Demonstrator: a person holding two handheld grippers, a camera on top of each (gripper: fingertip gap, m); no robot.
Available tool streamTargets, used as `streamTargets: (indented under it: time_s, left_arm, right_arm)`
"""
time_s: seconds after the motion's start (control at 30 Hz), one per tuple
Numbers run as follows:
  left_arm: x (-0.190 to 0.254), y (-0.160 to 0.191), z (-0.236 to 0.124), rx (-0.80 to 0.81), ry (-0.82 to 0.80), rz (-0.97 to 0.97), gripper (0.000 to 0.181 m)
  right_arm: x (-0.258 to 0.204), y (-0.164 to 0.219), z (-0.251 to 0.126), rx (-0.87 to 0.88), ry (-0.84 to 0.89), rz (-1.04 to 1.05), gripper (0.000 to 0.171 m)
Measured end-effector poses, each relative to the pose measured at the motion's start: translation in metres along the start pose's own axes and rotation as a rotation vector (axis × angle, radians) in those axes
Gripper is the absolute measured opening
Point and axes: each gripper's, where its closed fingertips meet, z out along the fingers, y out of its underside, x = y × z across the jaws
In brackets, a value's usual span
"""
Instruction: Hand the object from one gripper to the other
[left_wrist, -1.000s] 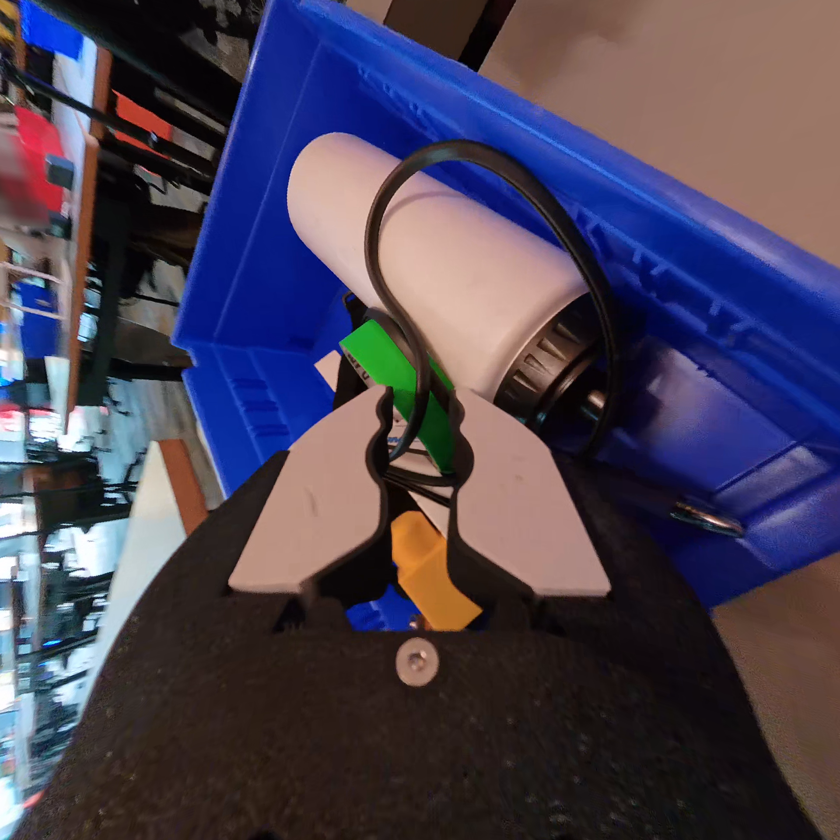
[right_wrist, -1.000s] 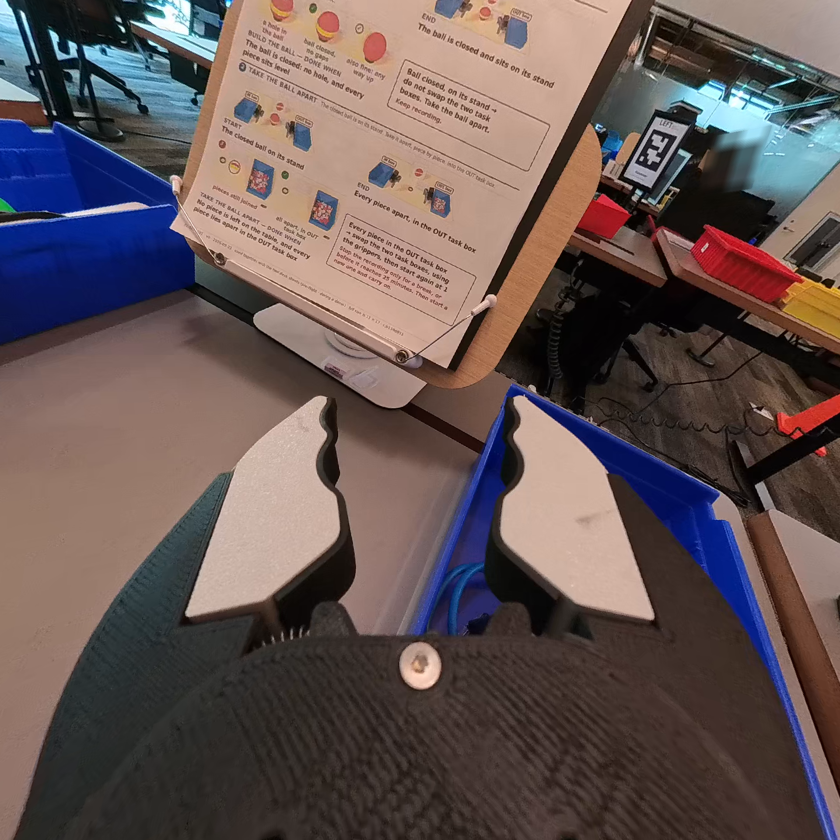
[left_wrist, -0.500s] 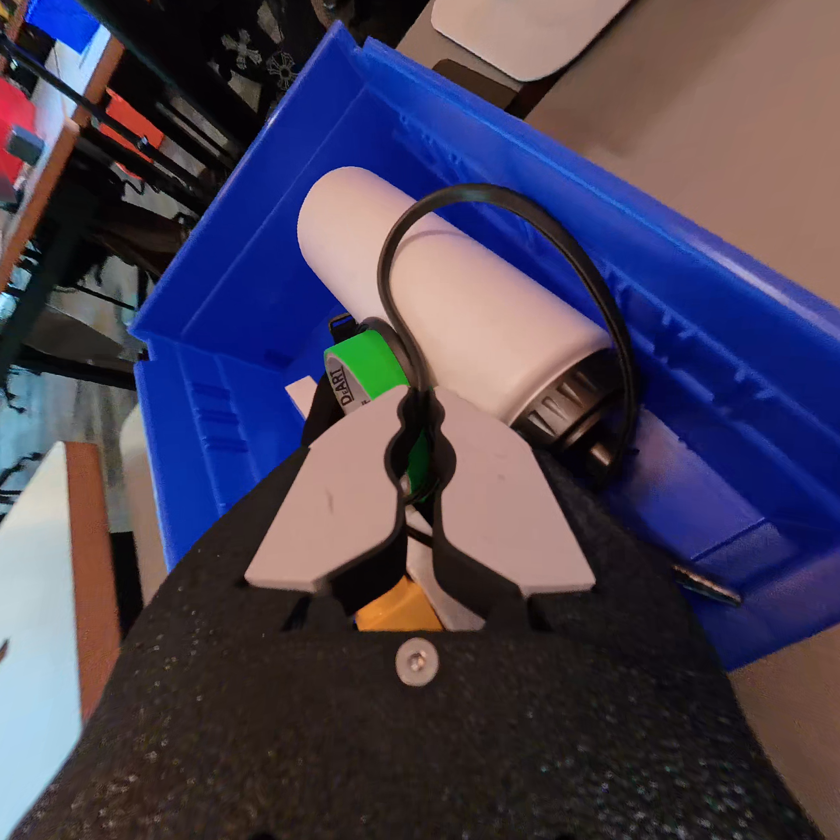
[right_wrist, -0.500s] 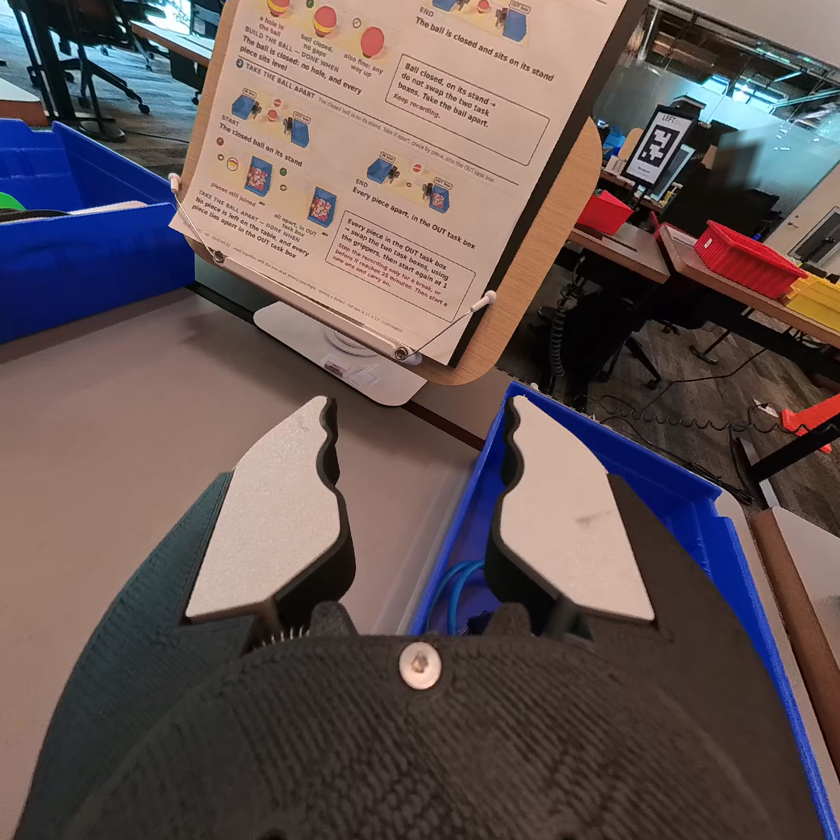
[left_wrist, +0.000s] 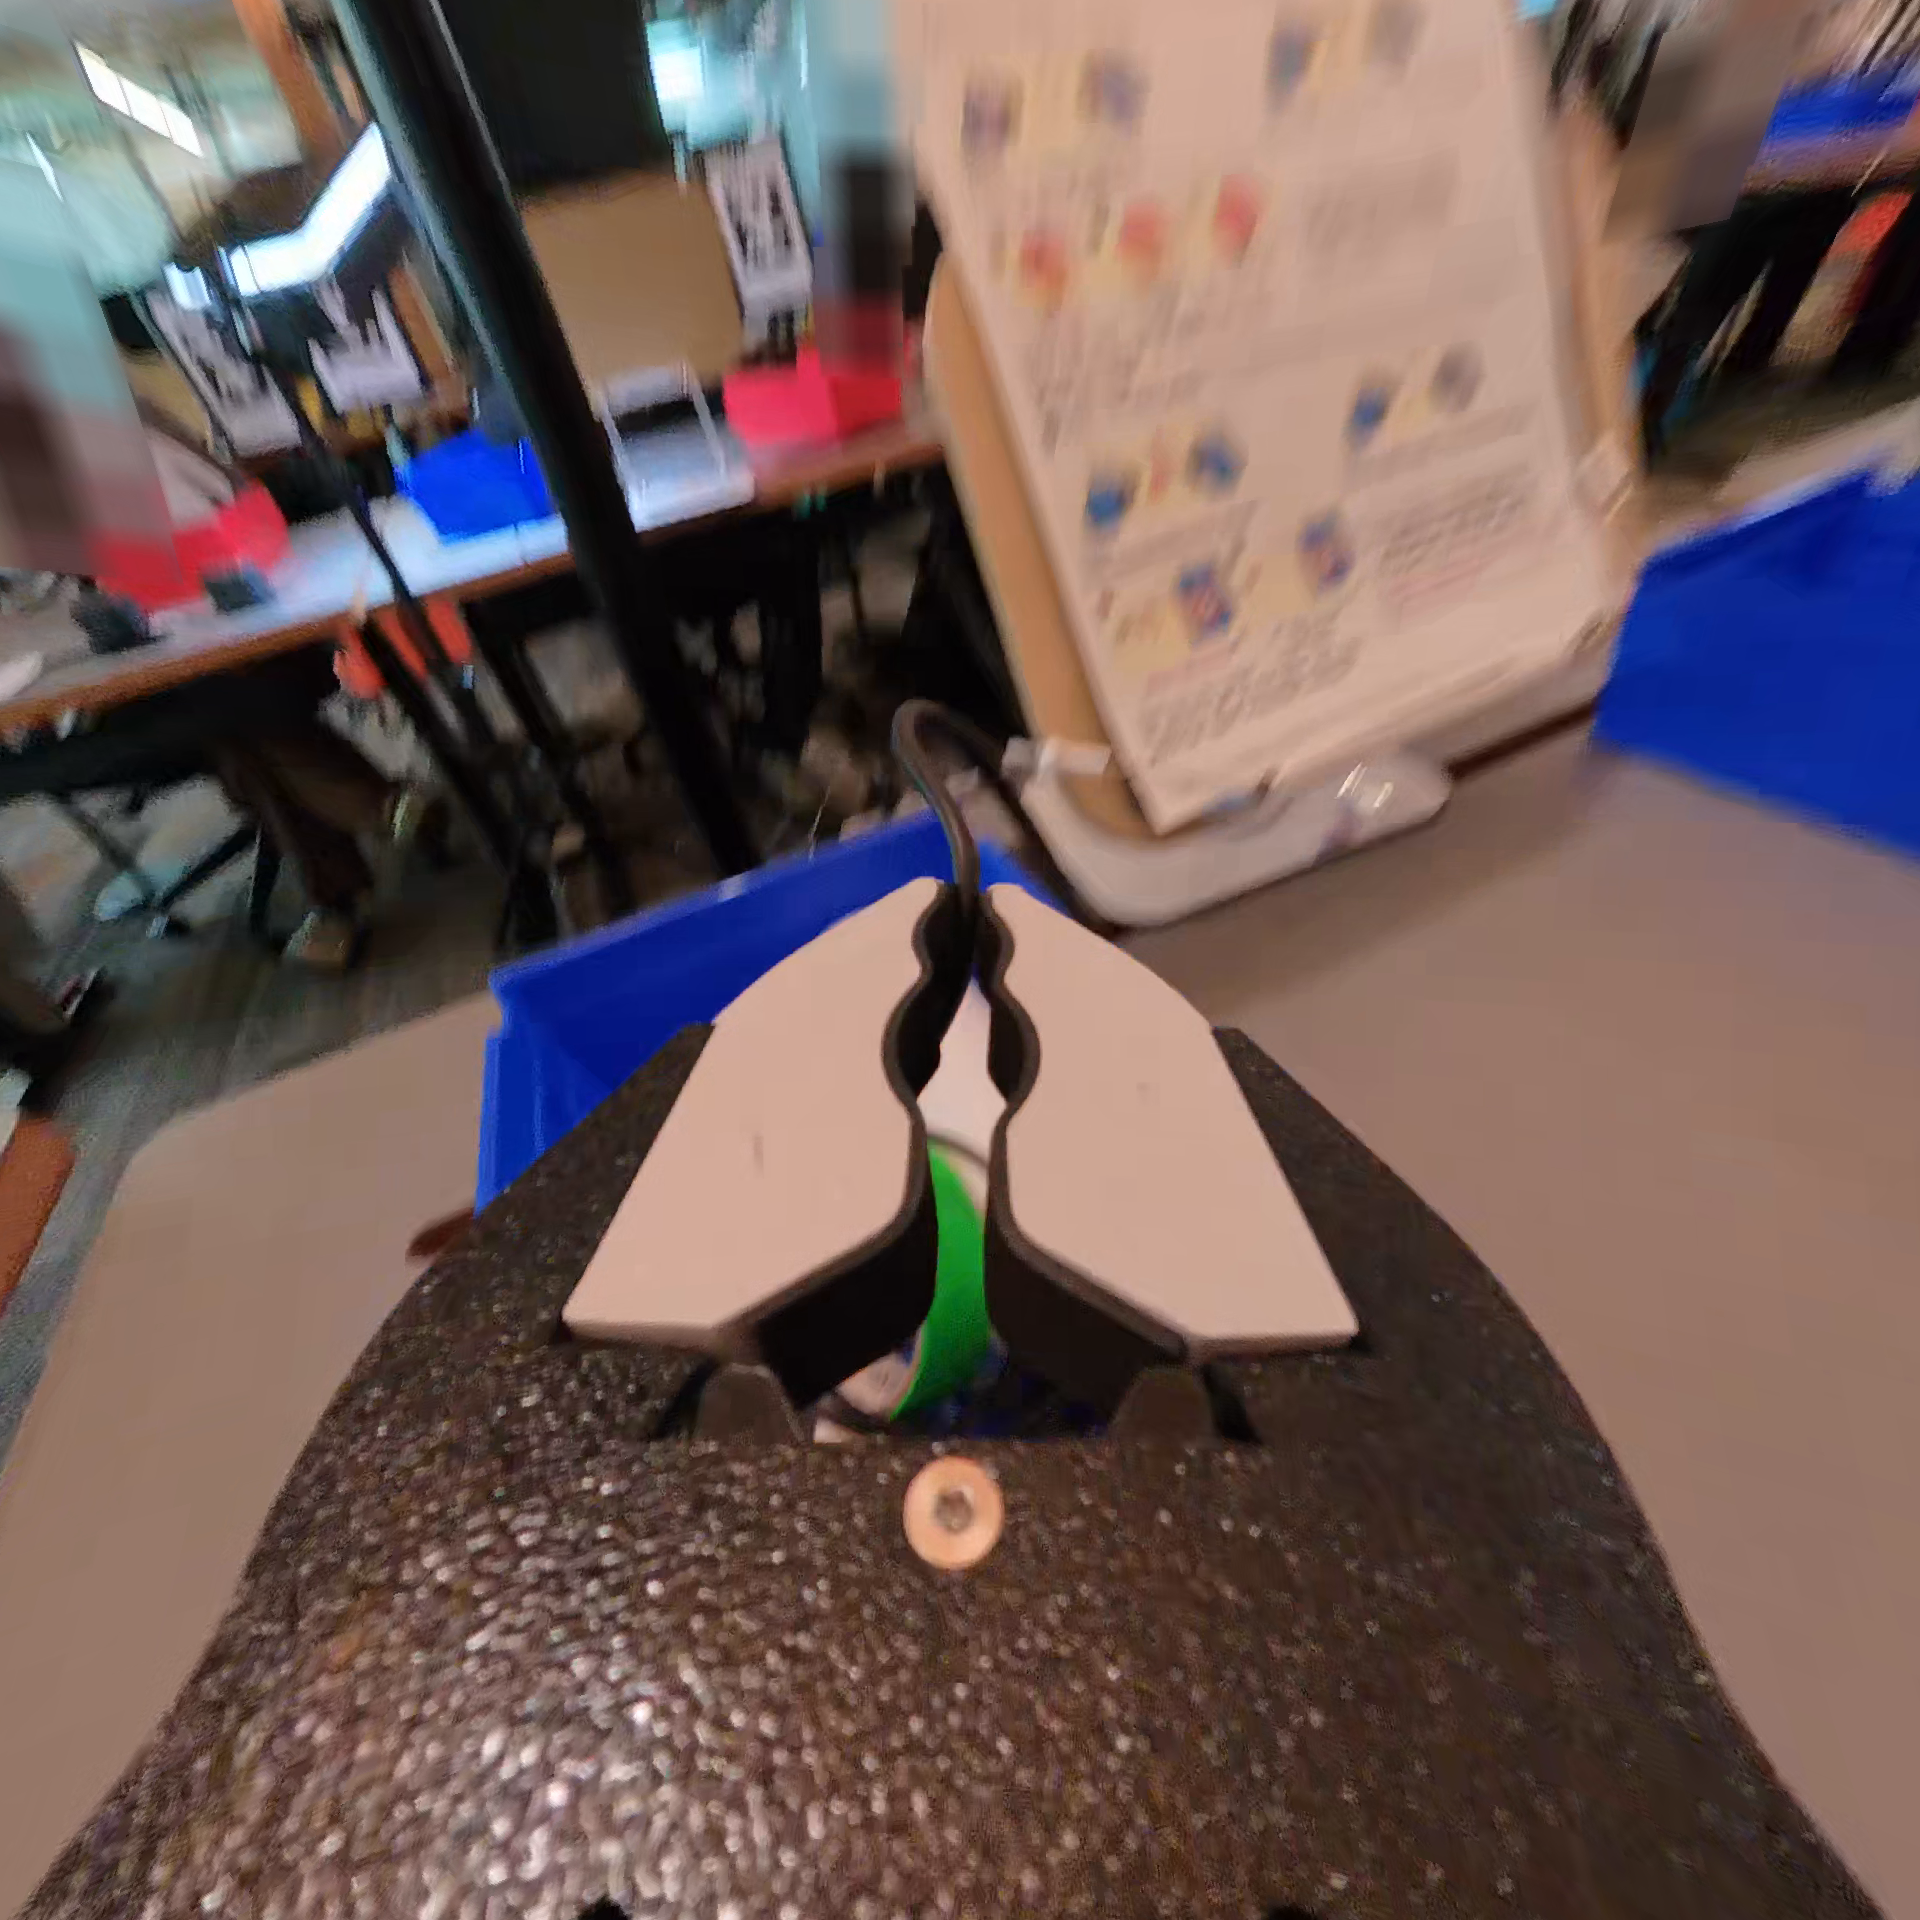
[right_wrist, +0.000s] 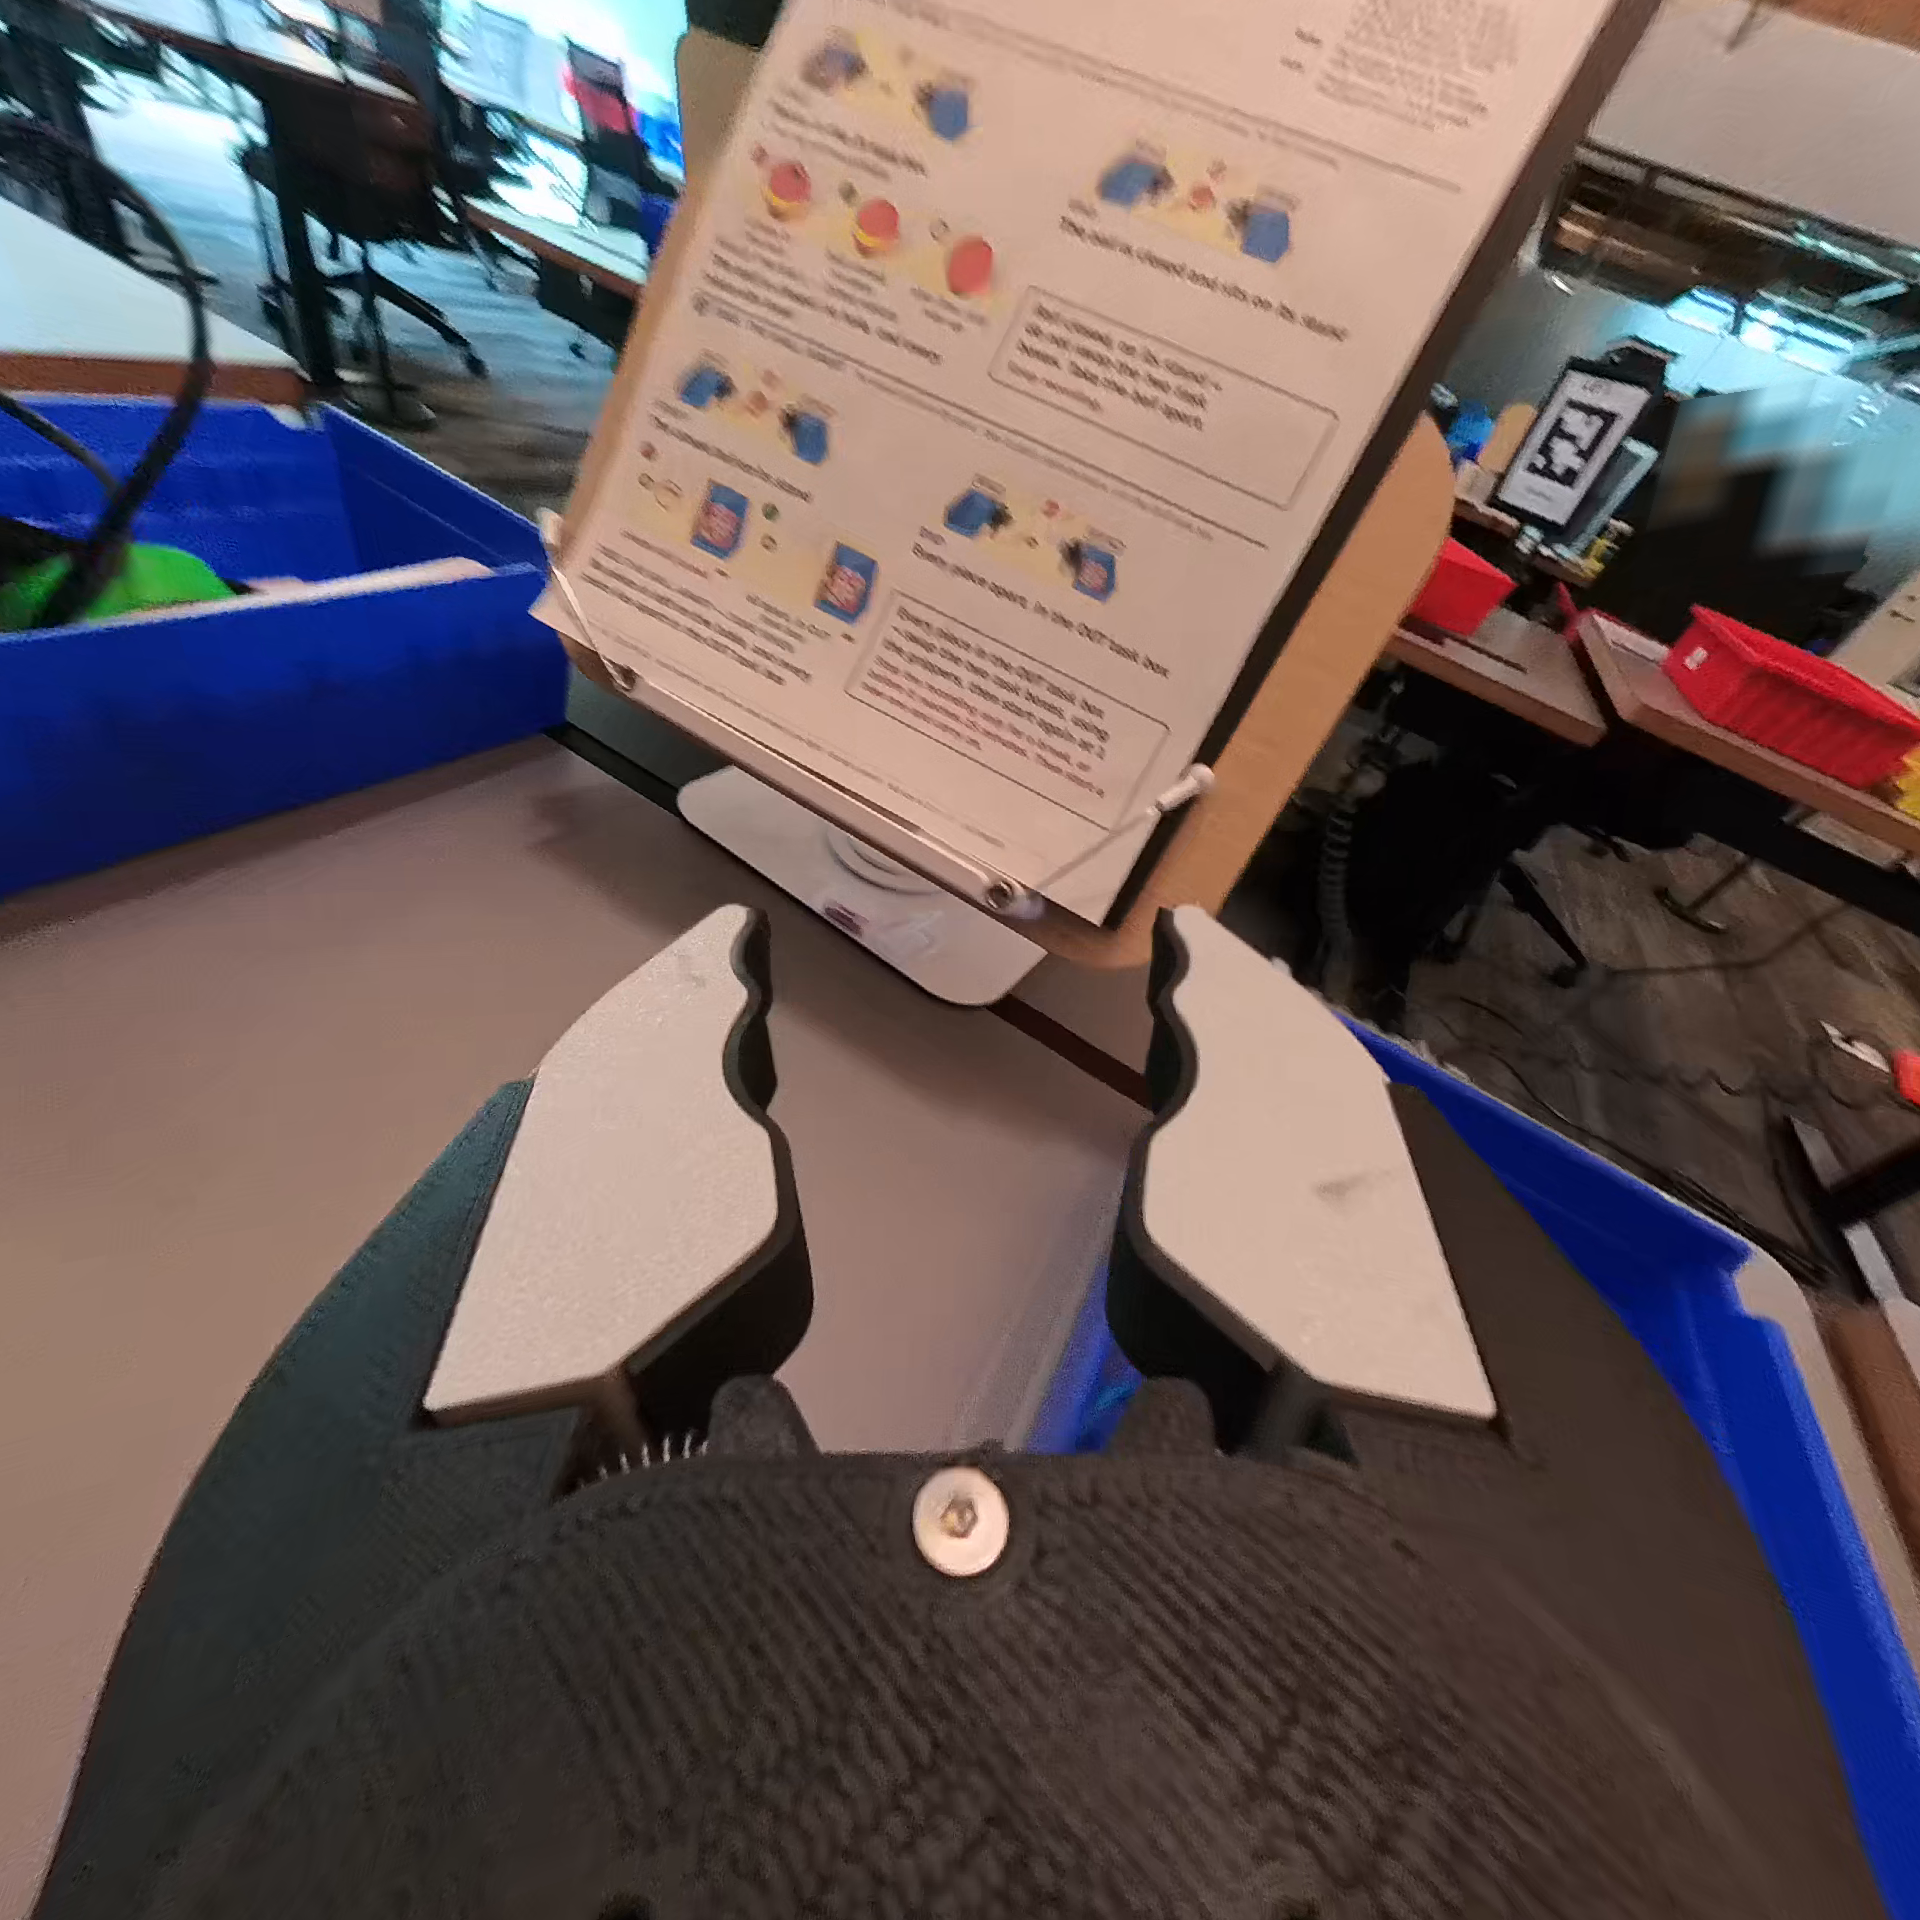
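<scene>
My left gripper (left_wrist: 964, 904) is shut on a thin black cable (left_wrist: 932, 764), which arches up just past the fingertips. It is held above the left blue bin (left_wrist: 665, 977). A green tape roll (left_wrist: 956, 1278) shows below, between the fingers. In the right wrist view the cable (right_wrist: 192, 343) loops up over that same bin (right_wrist: 260, 686) at the far left, with the green roll (right_wrist: 125, 587) under it. My right gripper (right_wrist: 961, 935) is open and empty, over the grey table (right_wrist: 312, 1039) beside the right blue bin (right_wrist: 1621, 1247).
An instruction sheet on a wooden board stand (right_wrist: 987, 416) sits at the table's back edge between the two bins; it also shows in the left wrist view (left_wrist: 1299, 416). Office desks with red trays (right_wrist: 1787, 686) lie beyond the table. The left wrist view is motion-blurred. The grippers' ends are close to 40 centimeters from one another.
My left gripper has closed on the black cable and swung up out of the bin, away from the white cylinder, now facing the board. My right gripper stayed open and shifted slightly.
</scene>
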Motion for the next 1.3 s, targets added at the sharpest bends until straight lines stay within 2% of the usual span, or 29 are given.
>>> streamTargets:
  time_s: [0.03, 0.23, 0.33, 0.43, 0.6, 0.73, 0.8, 0.93, 1.07, 1.13, 1.2, 1.3]
  left_arm:
    - [0.005, -0.021, -0.009, 0.085, 0.013, -0.021, 0.003]
    - [0.048, -0.120, -0.074, 0.530, 0.204, -0.253, 0.003]
    - [0.090, -0.142, -0.090, 0.568, 0.352, -0.228, 0.003]
    - [0.145, -0.156, -0.100, 0.567, 0.549, -0.167, 0.003]
    - [0.225, -0.147, -0.091, 0.468, 0.782, -0.037, 0.003]
    - [0.263, -0.131, -0.074, 0.380, 0.867, 0.011, 0.003]
    - [0.276, -0.123, -0.070, 0.345, 0.907, 0.028, 0.003]
    - [0.290, -0.113, -0.068, 0.291, 0.967, 0.046, 0.003]
    - [0.290, -0.105, -0.061, 0.237, 0.961, 0.044, 0.003]
    - [0.290, -0.103, -0.060, 0.224, 0.976, 0.028, 0.003]
    - [0.291, -0.102, -0.060, 0.214, 0.983, 0.027, 0.003]
    - [0.293, -0.101, -0.059, 0.205, 0.989, 0.030, 0.003]
  right_arm:
    - [-0.006, -0.006, 0.000, 0.029, -0.030, 0.004, 0.070]
    - [-0.064, -0.061, -0.010, 0.267, -0.303, 0.131, 0.067]
    - [-0.102, -0.092, -0.021, 0.375, -0.472, 0.200, 0.067]
    - [-0.126, -0.107, -0.026, 0.400, -0.505, 0.176, 0.067]
    - [-0.138, -0.132, -0.045, 0.480, -0.480, 0.102, 0.067]
    - [-0.130, -0.143, -0.061, 0.544, -0.420, 0.021, 0.057]
    - [-0.132, -0.138, -0.065, 0.525, -0.419, -0.099, 0.055]
    - [-0.141, -0.122, -0.071, 0.484, -0.419, -0.377, 0.036]
    - [-0.137, -0.115, -0.068, 0.453, -0.359, -0.506, 0.014]
    - [-0.139, -0.114, -0.067, 0.466, -0.350, -0.549, 0.012]
    - [-0.139, -0.108, -0.061, 0.439, -0.320, -0.608, 0.018]
    - [-0.139, -0.108, -0.058, 0.443, -0.267, -0.679, 0.011]
